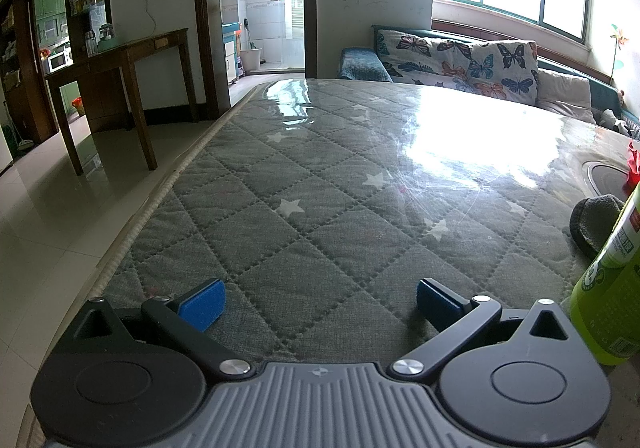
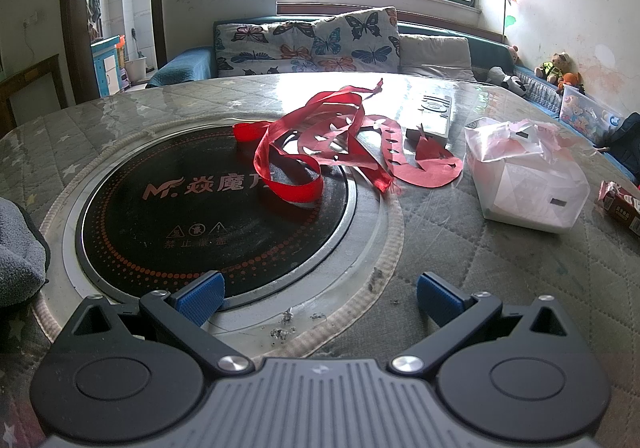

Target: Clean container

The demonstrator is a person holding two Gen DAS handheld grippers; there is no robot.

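A green spray bottle [image 1: 608, 288] stands at the right edge of the left wrist view, just right of my left gripper [image 1: 320, 304], which is open and empty over the quilted table [image 1: 320, 207]. Behind the bottle lies a grey cloth [image 1: 592, 224], also seen at the left edge of the right wrist view as a grey cloth [image 2: 18, 252]. My right gripper [image 2: 320, 298] is open and empty at the near rim of a round black cooktop [image 2: 200, 215] set into the table. No container being cleaned is clearly visible.
Red paper ribbons [image 2: 340, 143] sprawl over the cooktop's far side. Beyond them lie a remote [image 2: 434, 113], a white tissue pack [image 2: 528, 179] and a red carton [image 2: 620, 203]. Crumbs [image 2: 288, 324] dot the cooktop rim. A sofa [image 1: 460, 59] stands behind; a wooden desk [image 1: 120, 87] is left.
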